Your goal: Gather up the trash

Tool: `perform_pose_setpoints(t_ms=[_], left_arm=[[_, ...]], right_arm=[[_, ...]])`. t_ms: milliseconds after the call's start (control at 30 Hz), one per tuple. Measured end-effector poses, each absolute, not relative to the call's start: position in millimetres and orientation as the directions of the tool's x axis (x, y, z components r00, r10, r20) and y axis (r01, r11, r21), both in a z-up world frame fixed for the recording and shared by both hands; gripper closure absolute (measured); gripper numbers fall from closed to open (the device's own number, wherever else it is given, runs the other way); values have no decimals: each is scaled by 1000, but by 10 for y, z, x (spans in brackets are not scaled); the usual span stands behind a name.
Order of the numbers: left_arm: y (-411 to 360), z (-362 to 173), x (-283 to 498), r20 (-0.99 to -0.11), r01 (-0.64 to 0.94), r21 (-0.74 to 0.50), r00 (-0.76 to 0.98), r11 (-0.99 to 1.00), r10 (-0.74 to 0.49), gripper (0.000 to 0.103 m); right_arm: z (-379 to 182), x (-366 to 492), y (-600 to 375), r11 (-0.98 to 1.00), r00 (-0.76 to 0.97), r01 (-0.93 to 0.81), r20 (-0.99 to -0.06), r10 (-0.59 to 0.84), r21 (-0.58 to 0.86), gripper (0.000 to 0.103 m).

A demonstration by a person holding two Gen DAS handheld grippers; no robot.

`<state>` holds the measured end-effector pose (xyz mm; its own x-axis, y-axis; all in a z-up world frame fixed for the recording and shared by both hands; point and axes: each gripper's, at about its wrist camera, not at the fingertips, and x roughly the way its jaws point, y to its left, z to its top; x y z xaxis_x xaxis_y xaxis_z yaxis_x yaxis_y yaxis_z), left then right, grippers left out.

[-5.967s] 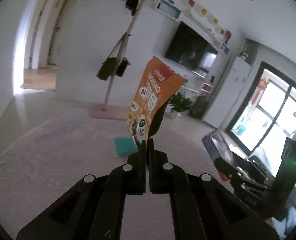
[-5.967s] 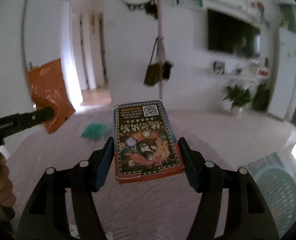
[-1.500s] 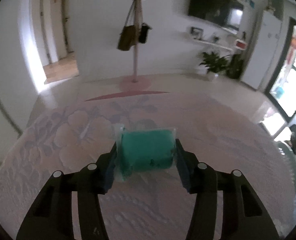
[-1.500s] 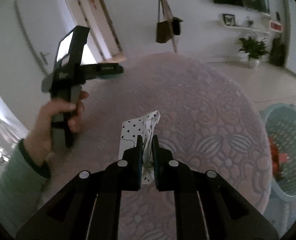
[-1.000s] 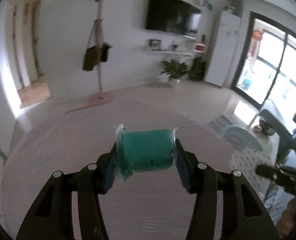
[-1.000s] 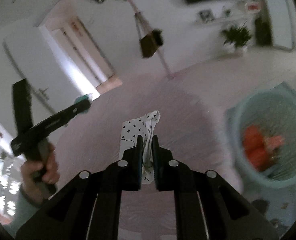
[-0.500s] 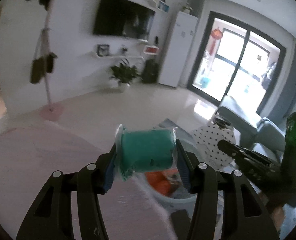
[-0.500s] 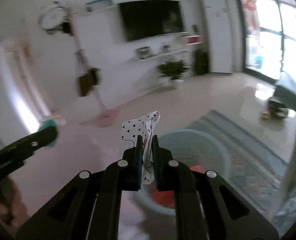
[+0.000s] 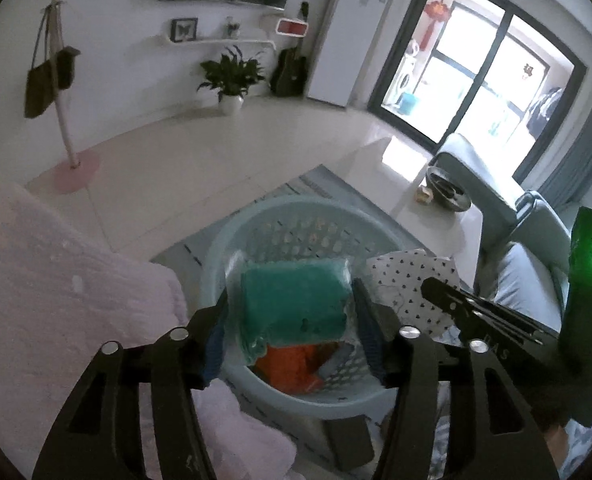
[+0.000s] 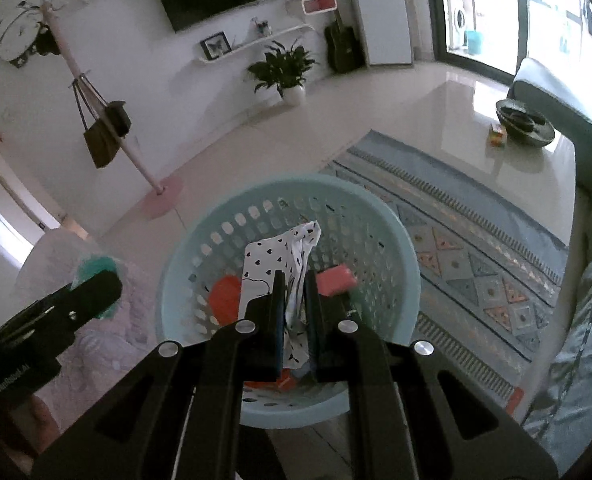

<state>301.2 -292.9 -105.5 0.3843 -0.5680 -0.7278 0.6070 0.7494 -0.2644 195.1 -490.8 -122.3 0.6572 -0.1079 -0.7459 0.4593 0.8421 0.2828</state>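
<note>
My left gripper (image 9: 291,308) is shut on a teal packet in clear wrap (image 9: 293,300) and holds it over the pale blue perforated basket (image 9: 283,212). My right gripper (image 10: 294,300) is shut on a white wrapper with black hearts (image 10: 281,256), also above the basket (image 10: 396,240). The wrapper (image 9: 408,280) and right gripper also show at the right of the left wrist view. The left gripper and teal packet (image 10: 95,272) show at the left of the right wrist view. The orange bag (image 10: 225,296) and a red box (image 10: 336,280) lie inside the basket.
The basket stands on the floor beside the pink-clothed table (image 9: 35,280), on the edge of a patterned blue rug (image 10: 476,248). A grey sofa (image 9: 508,240) and a low white table with a dark bowl (image 10: 524,120) are to the right. A coat stand (image 10: 107,128) stands behind.
Both grippers have swung from the table to above the basket and lowered toward it, each still holding its item. Six seconds ago they held the orange bag and the box, which now lie in the basket.
</note>
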Motion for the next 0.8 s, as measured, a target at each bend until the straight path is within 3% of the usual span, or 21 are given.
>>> perform_pose_setpoints(t_ms=[67, 133, 167, 400, 567, 800], left_arm=[[-2926, -1077, 3026, -734, 598, -265, 384, 756, -560, 34], [-2874, -1090, 3038, -736, 592, -256, 393, 765, -551, 29], [-2851, -1077, 3032, -735, 593, -262, 389, 761, -556, 29], [-2447, -840, 2841, -692, 576, -288, 427, 765, -582, 28], [-1905, -465, 2479, -612, 555, -291, 518, 779, -598, 28], [-1033, -203, 1835, -524, 441, -190, 710, 877, -471, 21]], right_arm=[[-1250, 1949, -4917, 839, 666, 441, -742, -69, 318, 85], [-1247, 1941, -4919, 834, 668, 450, -740, -78, 318, 60], [-1238, 1944, -4932, 831, 670, 459, -737, -91, 314, 38], [-921, 1711, -4721, 858, 725, 414, -681, -108, 304, 37], [-564, 1498, -4299, 896, 780, 349, -615, -116, 274, 35], [-320, 1195, -3490, 928, 847, 247, -527, -68, 277, 33]])
